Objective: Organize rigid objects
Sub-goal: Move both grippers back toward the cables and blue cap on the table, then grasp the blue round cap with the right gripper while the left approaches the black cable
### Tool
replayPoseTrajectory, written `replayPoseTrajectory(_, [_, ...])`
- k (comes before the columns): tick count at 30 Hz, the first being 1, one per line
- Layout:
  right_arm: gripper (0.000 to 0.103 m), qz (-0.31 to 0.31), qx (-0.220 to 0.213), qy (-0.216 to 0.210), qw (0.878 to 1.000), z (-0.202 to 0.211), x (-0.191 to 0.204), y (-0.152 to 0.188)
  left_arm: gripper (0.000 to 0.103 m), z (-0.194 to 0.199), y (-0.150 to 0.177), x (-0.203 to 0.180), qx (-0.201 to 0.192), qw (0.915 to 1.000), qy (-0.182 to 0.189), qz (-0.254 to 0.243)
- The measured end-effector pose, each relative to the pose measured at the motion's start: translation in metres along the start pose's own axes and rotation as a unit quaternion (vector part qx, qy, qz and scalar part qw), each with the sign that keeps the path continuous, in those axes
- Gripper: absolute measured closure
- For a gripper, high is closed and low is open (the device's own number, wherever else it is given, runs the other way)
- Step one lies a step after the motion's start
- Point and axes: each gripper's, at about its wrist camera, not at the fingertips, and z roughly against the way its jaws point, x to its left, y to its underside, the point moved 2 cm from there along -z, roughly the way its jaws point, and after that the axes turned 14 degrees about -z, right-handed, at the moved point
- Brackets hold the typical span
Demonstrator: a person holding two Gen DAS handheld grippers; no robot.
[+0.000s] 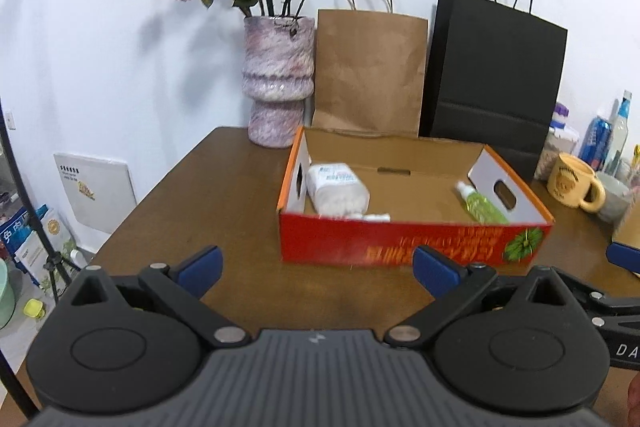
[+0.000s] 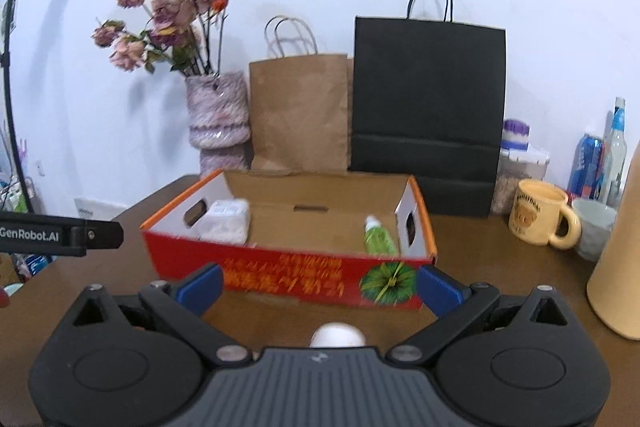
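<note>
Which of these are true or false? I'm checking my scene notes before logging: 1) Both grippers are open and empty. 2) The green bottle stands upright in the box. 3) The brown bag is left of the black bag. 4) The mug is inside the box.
1) True: the left gripper and right gripper are open, holding nothing.
2) False: the green bottle lies on its side in the box.
3) True: the brown bag is left of the black bag.
4) False: the mug stands on the table, right of the box.
</note>
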Motion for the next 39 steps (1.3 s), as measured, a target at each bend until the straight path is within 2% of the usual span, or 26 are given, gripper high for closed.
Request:
replayPoseTrajectory(14, [0.0,0.008,0.042,-0.007,0.999,0.04,0.012,0.062,0.0,0.04,0.064,0.018,0.025,0.9996,0.006,-0.009])
replayPoseTrajectory(24, [0.0,0.016,0.063,-0.011,0.998,0.043,0.018,0.089,0.0,0.043,0.104,0.04,0.05,0.9988,-0.005,0.002])
replayPoseTrajectory(34, [0.0,0.04,0.098,-0.018,0.994,0.02,0.046,0.106,0.0,0.034,0.114,0.058,0.049,0.9987,0.008,0.015])
replayPoseTrajectory(39, [0.0,0.049,0.087,-0.033,0.994,0.015,0.062,0.107,0.0,0.033,0.114,0.064,0.047,0.9988,0.007,0.014])
